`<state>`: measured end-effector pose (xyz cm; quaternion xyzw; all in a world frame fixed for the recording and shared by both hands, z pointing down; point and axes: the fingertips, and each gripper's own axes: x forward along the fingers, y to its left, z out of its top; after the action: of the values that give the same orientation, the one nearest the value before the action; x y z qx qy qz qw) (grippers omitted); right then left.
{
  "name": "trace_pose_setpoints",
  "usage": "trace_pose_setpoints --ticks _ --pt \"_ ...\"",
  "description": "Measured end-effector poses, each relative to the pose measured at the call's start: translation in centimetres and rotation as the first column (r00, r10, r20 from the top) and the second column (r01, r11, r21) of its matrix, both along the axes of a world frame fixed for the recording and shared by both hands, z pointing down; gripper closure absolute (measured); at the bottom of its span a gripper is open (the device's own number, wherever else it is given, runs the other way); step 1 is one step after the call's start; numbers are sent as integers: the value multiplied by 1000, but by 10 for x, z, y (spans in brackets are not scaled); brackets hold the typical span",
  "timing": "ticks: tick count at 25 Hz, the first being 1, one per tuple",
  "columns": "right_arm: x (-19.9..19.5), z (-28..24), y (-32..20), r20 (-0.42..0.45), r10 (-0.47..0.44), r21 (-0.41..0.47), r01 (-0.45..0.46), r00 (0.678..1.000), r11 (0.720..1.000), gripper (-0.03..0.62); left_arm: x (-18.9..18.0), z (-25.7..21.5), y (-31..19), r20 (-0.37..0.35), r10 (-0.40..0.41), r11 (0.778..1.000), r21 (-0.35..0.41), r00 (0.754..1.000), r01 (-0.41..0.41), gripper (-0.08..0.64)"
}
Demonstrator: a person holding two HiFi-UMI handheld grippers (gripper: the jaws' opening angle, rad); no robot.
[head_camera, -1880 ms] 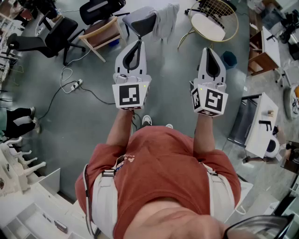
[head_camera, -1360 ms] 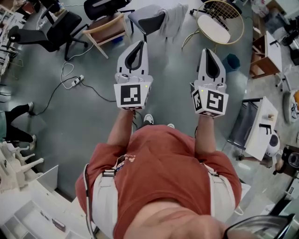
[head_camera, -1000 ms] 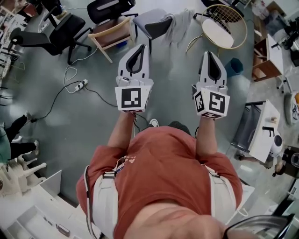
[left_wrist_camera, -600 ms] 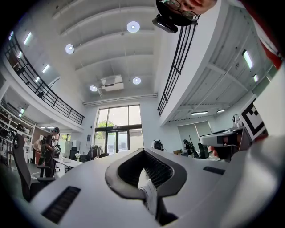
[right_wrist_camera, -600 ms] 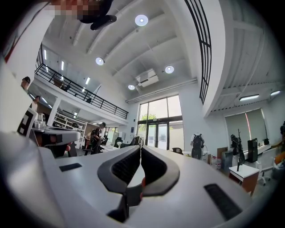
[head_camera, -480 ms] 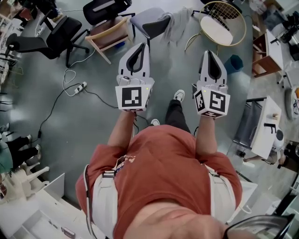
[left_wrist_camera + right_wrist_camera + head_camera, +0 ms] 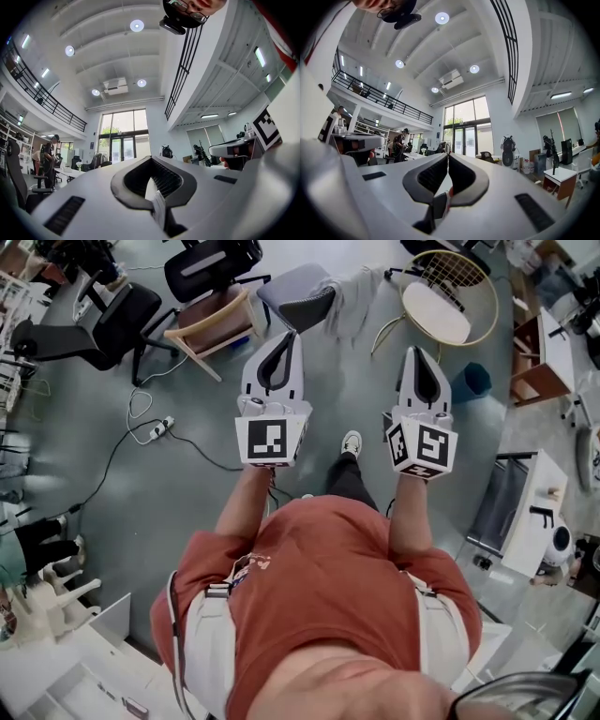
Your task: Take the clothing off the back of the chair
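Note:
A light grey garment [image 7: 351, 296] hangs over the back of a grey-seated chair [image 7: 298, 294] at the top of the head view. My left gripper [image 7: 287, 337] is held out level, its tip just short of that chair's seat in the picture, jaws shut on nothing. My right gripper [image 7: 418, 353] is held beside it, to the right of and below the garment, also shut and empty. In the left gripper view the left gripper [image 7: 151, 158] points out over a big hall, and so does the right gripper [image 7: 448, 154] in its own view; neither view shows the chair.
Left of the chair stand a wooden chair [image 7: 212, 322] and two black office chairs [image 7: 101, 317]. A round wire chair [image 7: 448, 289] and a blue bin [image 7: 475, 379] lie to the right. A power strip and cable [image 7: 155, 427] trail over the floor. A white table [image 7: 532, 507] stands at the right.
The person has walked across the floor towards the chair: a leg and a white shoe have swung forward between the grippers. Both grippers stay shut and side by side.

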<state>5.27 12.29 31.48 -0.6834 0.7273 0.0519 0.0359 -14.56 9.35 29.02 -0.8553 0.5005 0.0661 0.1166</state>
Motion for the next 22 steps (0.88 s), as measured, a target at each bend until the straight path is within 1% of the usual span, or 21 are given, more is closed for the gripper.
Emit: trace_pose_setpoints --ticks 5,7,13,16,18,22 --pt "37 6 -51 21 -13 -14 14 1000 1000 568 39 8 -45 39 -12 998 -66 999 14 547" --pt "53 6 -73 27 -18 -17 19 999 1000 568 55 7 -64 49 -20 996 -80 999 23 548" --pt "99 2 -142 28 -48 -20 49 998 999 568 101 0 -127 40 -46 995 -87 998 49 547" --pt "122 5 -175 8 -71 -36 71 997 997 568 126 0 -157 38 -59 994 -93 998 62 547" --pt "139 9 -194 11 -83 -44 83 997 996 567 144 1 -176 41 -67 993 -91 997 71 548" --pt "166 16 -229 33 -115 -58 117 993 991 566 170 -8 -207 -17 -89 995 -45 996 88 546"
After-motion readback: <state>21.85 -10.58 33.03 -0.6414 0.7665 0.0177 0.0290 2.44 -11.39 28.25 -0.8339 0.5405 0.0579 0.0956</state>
